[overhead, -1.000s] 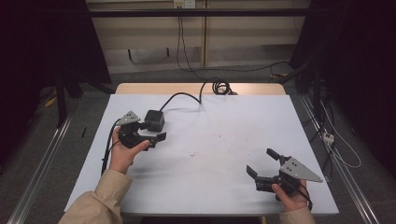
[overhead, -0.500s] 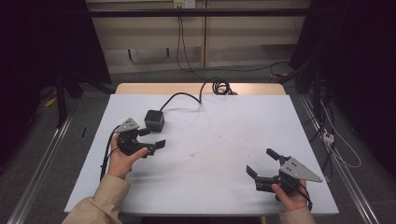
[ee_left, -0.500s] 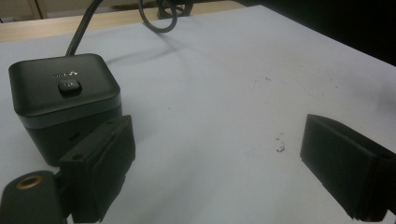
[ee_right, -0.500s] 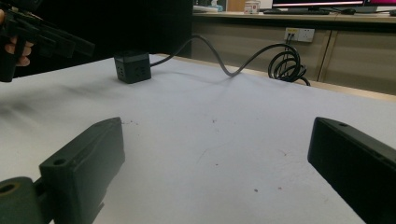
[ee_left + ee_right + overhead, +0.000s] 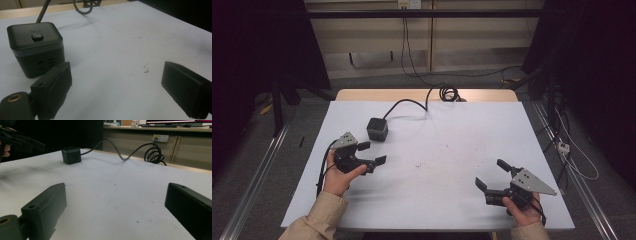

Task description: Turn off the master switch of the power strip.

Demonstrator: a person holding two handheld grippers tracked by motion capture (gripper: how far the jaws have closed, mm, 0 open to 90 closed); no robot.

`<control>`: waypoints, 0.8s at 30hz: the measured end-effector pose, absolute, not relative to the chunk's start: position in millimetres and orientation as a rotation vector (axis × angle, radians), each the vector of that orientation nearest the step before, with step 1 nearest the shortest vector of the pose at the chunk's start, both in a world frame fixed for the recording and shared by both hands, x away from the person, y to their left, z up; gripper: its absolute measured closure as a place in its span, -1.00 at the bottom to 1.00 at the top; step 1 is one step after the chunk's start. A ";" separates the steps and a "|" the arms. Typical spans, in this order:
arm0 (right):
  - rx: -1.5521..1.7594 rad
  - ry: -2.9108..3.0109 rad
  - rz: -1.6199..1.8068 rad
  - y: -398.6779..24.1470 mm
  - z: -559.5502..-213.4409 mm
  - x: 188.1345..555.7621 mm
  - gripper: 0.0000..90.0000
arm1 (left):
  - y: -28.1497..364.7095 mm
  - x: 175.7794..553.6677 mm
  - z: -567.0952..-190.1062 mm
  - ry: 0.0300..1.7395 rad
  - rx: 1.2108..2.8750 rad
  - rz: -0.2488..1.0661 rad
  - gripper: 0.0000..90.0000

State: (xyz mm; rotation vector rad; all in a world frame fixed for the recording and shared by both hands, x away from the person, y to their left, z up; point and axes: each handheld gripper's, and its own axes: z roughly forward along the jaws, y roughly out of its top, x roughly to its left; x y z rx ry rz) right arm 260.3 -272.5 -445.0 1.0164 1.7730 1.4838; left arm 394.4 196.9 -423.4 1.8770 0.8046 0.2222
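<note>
White table (image 5: 437, 150), dark room, cable running off at 12 o'clock. Black socket cube (image 5: 377, 129) sits at the table's 10 o'clock. Left gripper (image 5: 371, 153) just beside it at its 6 o'clock, jaws apart, empty. Right gripper (image 5: 493, 175) well apart near 5 o'clock, jaws apart, idle. Judged step: approach. Next: advance left jaws to straddle cube, then close.

The worktop (image 5: 447, 150) is white with a bare wooden strip along its far edge. A black power cube (image 5: 377, 129) sits on its left half. The cube's black cable (image 5: 409, 104) runs back across the surface to a coil (image 5: 449, 93) at the far edge. Small dark specks mark the middle.
</note>
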 end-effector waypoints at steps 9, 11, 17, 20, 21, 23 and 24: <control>1.018 1.773 1.487 -271.4 -444.7 260.2 -0.93 | 202.1 384.3 -425.8 0.795 1.888 0.235 -0.79; 1.014 1.778 1.483 -271.3 -444.7 260.2 -0.93 | 203.4 382.6 -426.5 0.796 1.880 0.226 -0.79; 1.015 1.776 1.484 -271.6 -444.4 259.9 -0.93 | 207.6 377.8 -427.6 0.795 1.883 0.236 -0.80; 1.014 1.774 1.486 -272.0 -444.6 259.9 -0.93 | 209.4 374.9 -427.6 0.796 1.879 0.241 -0.80; 1.015 1.774 1.486 -271.9 -444.6 260.0 -0.93 | 210.0 374.1 -428.1 0.793 1.880 0.243 -0.80; 1.015 1.775 1.487 -271.6 -444.7 260.1 -0.93 | 211.5 372.7 -429.1 0.794 1.888 0.246 -0.80; 1.013 1.778 1.485 -271.6 -444.7 260.1 -0.93 | 212.3 371.9 -429.7 0.793 1.887 0.248 -0.80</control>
